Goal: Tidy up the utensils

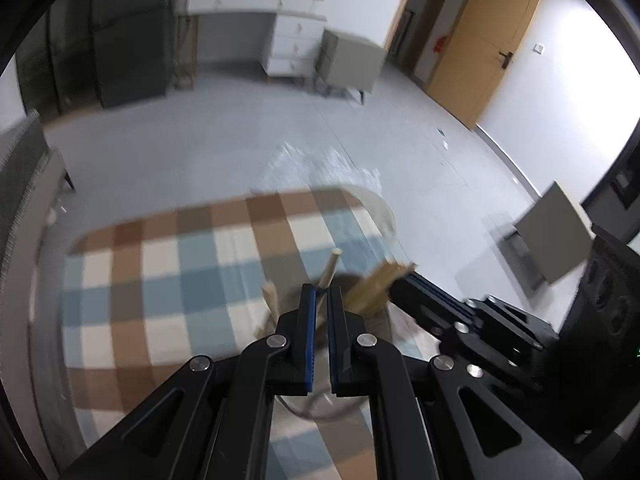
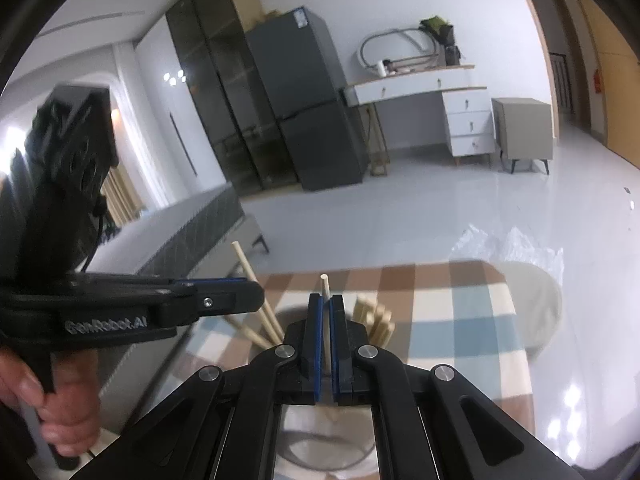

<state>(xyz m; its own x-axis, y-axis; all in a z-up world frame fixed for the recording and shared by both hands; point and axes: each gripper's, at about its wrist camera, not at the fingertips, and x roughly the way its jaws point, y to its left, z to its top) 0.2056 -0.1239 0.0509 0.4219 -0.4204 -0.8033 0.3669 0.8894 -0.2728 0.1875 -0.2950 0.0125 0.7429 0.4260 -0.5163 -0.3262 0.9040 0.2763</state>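
My left gripper is shut on a thin wooden stick that pokes up past its blue pads. My right gripper is shut on a pale stick held upright. Each gripper shows in the other's view: the right gripper comes in from the right, the left gripper from the left. Both hang over a round container on the checked cloth; it is mostly hidden. Flat wooden utensils and other sticks lean out of it.
The checked tablecloth covers a table with a rounded far edge. A person's hand grips the left tool's handle. Beyond lie a glossy floor, a grey bench, a fridge and a white desk.
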